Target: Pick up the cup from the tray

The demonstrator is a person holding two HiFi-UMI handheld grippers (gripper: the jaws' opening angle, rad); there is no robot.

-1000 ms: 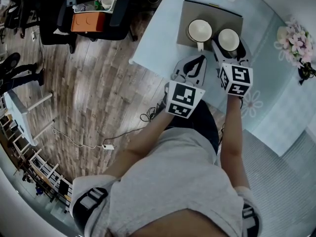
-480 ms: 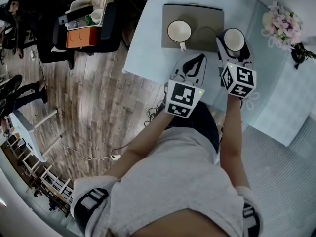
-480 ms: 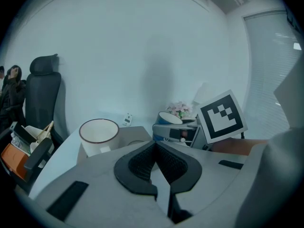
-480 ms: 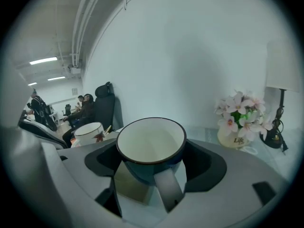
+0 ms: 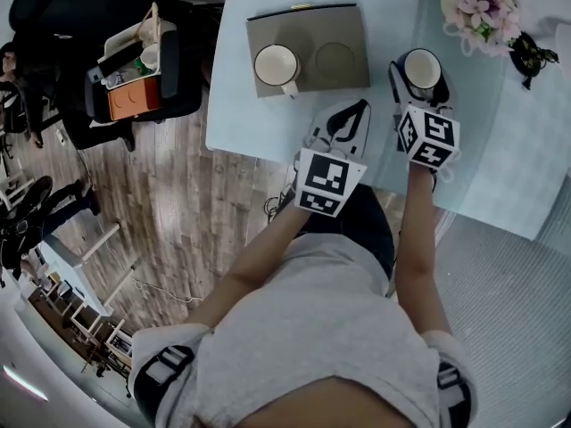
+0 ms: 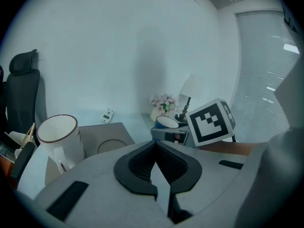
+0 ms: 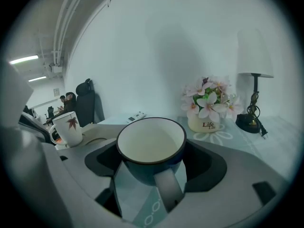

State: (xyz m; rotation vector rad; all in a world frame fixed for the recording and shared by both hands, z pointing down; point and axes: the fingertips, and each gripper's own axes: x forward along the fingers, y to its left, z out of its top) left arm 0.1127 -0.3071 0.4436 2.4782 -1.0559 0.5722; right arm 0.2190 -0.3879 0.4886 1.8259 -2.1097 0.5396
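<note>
**A:** Right gripper (image 7: 153, 167) is clamped on the blue cup (image 7: 151, 141), a jaw on either side of its body, the handle pointing back between them.

**B:** And that cup is clear of the tray (image 5: 348, 20). It's off to the tray's right, over the table (image 5: 236, 105), near the flowers (image 5: 482, 7).

**A:** Left gripper (image 6: 154, 148)?

**B:** Jaws pressed together, nothing in them, idling at the table's near edge. A white cup (image 5: 275, 65) stands on the tray's left half, and the round recess beside it is bare.

**A:** So I'd call the pick-up all but done.

**B:** Agreed. I can't tell whether the base touches the table, so next comes a firm, level hold and a clean lift.
</note>
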